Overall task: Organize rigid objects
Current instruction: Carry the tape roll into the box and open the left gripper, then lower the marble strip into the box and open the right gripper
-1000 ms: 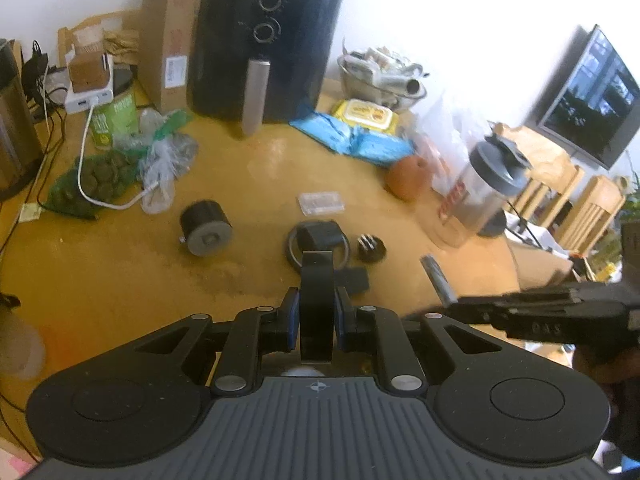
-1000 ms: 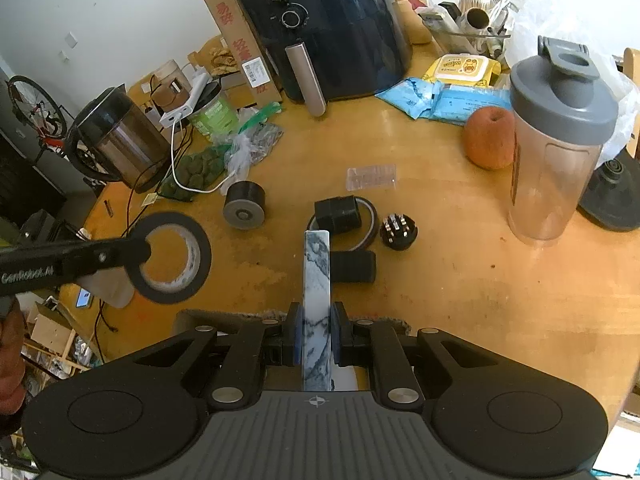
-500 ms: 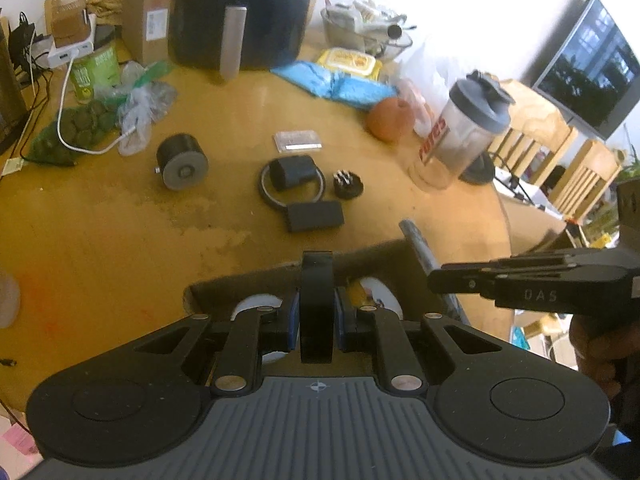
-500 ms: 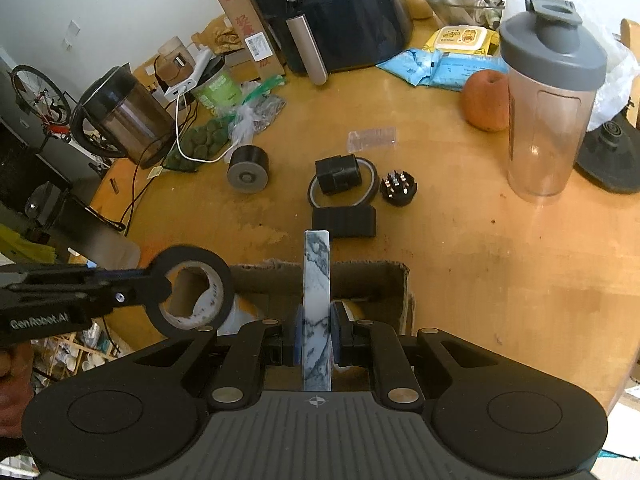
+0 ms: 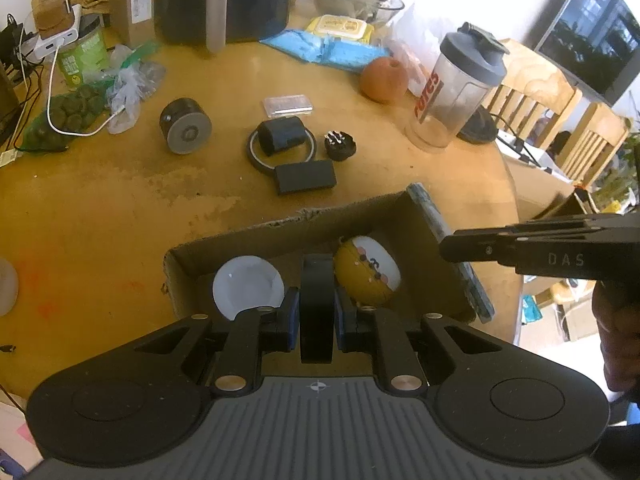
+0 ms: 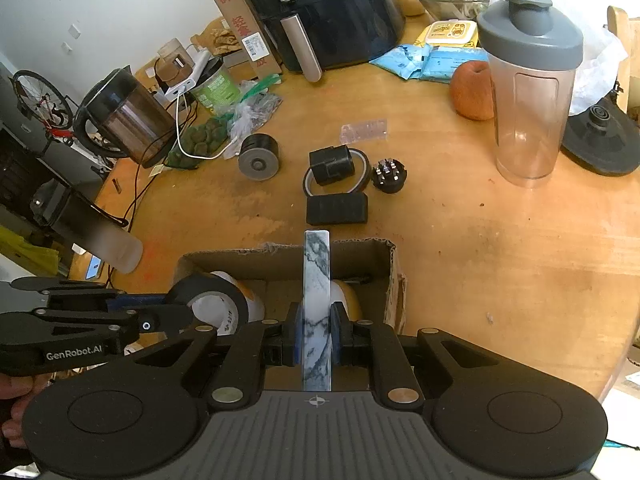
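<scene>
The left gripper [image 5: 316,312] clamps a black tape roll [image 5: 316,304] and the right gripper [image 6: 317,336] a marbled slab [image 6: 317,280], both poised over the cardboard box [image 5: 280,236]. Lower each into bare floor beside the yellow ball [image 5: 370,276] before releasing.

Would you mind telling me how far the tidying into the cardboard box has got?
Done: a white bowl and a yellow-and-white round toy already lie in the open cardboard box. In hand: the left gripper holds a black tape roll over the box, and the right gripper clamps a marbled white slab. Left on the wooden table: a black cylinder, a black block and a pronged plug.
</scene>
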Motion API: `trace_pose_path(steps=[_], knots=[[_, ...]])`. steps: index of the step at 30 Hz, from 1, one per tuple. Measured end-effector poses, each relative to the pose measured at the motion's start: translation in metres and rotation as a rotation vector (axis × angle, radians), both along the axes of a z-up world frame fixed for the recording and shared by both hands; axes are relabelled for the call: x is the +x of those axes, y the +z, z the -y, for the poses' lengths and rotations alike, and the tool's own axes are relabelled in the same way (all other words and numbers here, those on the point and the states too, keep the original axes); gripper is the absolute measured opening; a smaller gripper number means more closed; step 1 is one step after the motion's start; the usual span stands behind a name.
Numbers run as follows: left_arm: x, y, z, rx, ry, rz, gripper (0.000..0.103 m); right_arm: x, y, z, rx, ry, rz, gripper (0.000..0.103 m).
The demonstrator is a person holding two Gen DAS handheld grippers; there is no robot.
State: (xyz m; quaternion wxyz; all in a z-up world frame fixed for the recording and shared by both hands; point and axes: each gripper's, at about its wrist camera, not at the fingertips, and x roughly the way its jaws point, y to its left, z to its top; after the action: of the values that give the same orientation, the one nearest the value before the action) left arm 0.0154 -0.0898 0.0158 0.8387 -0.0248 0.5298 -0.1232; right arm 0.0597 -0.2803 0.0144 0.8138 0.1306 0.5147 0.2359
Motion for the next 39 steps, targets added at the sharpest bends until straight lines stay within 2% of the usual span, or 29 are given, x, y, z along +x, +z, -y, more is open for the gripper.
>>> trace_pose_path(steps=[2, 7, 9, 22, 35, 36, 37, 38, 39], knots=[[-0.003, 0.003, 0.001, 0.002, -0.001, 0.021, 0.02, 0.0, 0.0, 0.001, 0.002, 0.001, 0.001, 0.017], [-0.009, 0.01, 0.0, 0.03, 0.019, 0.048, 0.039, -0.001, 0.0, 0.002, 0.003, 0.003, 0.002, 0.017], [-0.011, 0.012, -0.002, 0.037, 0.041, 0.053, 0.044, -0.001, 0.0, 0.001, 0.002, 0.003, 0.0, 0.017], [-0.018, 0.01, -0.014, 0.023, 0.133, 0.037, 0.044, 0.0, -0.002, -0.008, -0.003, 0.038, -0.014, 0.017], [-0.026, 0.009, -0.026, 0.029, 0.206, 0.031, 0.044, 0.016, 0.011, -0.043, 0.019, 0.16, -0.01, 0.018], [-0.026, 0.009, -0.027, 0.029, 0.21, 0.03, 0.044, 0.018, 0.01, -0.048, 0.011, 0.176, -0.018, 0.021], [-0.026, 0.009, -0.027, 0.029, 0.215, 0.029, 0.044, 0.019, 0.008, -0.052, -0.005, 0.185, -0.025, 0.042], [-0.026, 0.009, -0.027, 0.029, 0.218, 0.029, 0.044, 0.02, 0.006, -0.055, -0.027, 0.183, -0.025, 0.072], [-0.026, 0.009, -0.028, 0.029, 0.22, 0.029, 0.044, 0.019, 0.006, -0.058, -0.045, 0.173, -0.015, 0.084]])
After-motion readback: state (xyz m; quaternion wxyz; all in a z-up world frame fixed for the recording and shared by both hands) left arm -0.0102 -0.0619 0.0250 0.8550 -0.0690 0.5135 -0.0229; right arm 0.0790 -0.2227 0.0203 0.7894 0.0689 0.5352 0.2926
